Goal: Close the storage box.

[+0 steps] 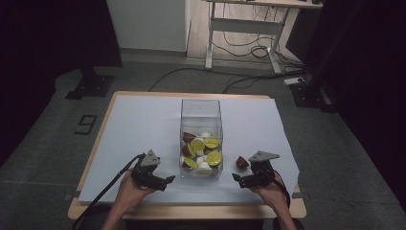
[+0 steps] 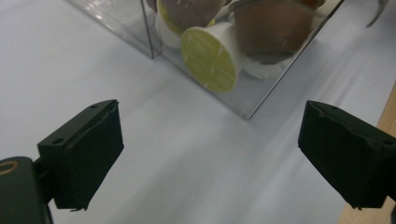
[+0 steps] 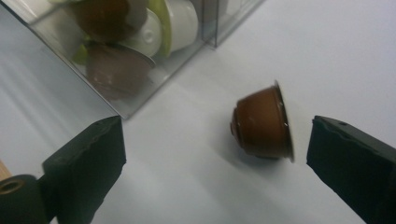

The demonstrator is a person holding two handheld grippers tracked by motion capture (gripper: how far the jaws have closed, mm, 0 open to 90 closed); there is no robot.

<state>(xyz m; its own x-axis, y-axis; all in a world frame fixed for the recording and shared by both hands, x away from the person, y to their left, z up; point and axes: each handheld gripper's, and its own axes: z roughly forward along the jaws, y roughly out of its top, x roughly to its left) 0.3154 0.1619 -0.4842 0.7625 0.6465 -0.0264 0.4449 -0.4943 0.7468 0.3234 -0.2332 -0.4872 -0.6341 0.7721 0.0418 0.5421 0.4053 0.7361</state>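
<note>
Item one, clear plastic box [image 1: 201, 117]: stands upright at the centre of the white sheet [image 1: 143, 124] that covers the wooden table [image 1: 95, 211]; I count several coffee capsules [image 1: 203, 151] heaped in its lower part, brown, white and lime-lidded; the upper part holds nothing.

Item two, loose brown capsule [image 1: 242, 162]: lies on its side on the sheet just beside the box, at about 4 o'clock from it; in the right gripper view [image 3: 262, 122] it sits between my two jaws, nearer the right-hand one, touching neither, pale lid turned toward that jaw.

Item three, right gripper [image 1: 249, 180]: held in the right hand [image 1: 273, 189] at 5 o'clock from the box; jaws wide apart, gripping nothing; a box corner shows at the upper left of its view.

Item four, left gripper [image 1: 165, 182]: held in the left hand [image 1: 129, 189] at 7 o'clock from the box; jaws spread wide over bare sheet, nothing between them; in the left gripper view a lime-lidded capsule [image 2: 210, 56] presses against the box wall near its bottom corner; cable [image 1: 103, 194] trails off the near table edge.
</note>
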